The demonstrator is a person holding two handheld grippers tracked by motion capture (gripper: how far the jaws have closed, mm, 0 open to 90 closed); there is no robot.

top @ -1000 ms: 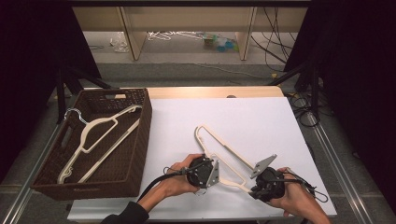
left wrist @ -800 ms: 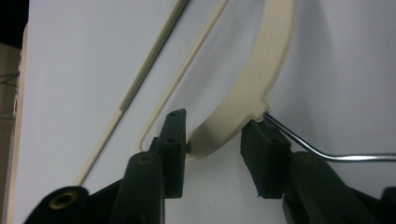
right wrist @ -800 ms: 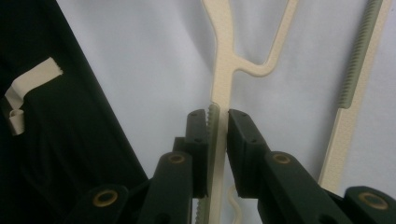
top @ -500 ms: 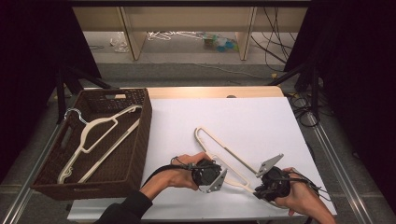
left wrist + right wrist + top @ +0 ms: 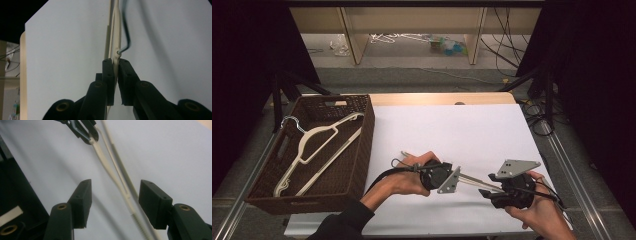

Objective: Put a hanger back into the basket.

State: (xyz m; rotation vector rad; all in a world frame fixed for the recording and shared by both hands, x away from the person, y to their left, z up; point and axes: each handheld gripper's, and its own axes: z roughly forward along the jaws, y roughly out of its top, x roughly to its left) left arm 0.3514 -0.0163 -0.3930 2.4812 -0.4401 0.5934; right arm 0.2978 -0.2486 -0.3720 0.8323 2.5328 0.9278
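Near the front edge of the tabletop, two hand-held claws meet over a cream hanger

Over the white tabletop [image 5: 452,130], toward its near side, a person holds a claw in each hand. The left claw [image 5: 116,72] is clamped tight on a cream plastic hanger [image 5: 115,37], its two black pads pressing the hanger's neck just below the point where the metal hook [image 5: 126,32] enters the plastic. In the high view the left claw [image 5: 447,177] sits near the middle of the tabletop's near half, and the hanger [image 5: 472,181] runs from it toward the right claw [image 5: 484,192], which is just to the right and slightly nearer. The right claw's jaws have just been opening; in the right gripper view they stand apart [image 5: 115,200], with the hanger's thin arms [image 5: 117,180] passing between the pads but touching neither. At the left of the tabletop stands a dark brown wicker basket [image 5: 357,150], well apart from the claws, with another cream hanger [image 5: 319,145] lying inside it
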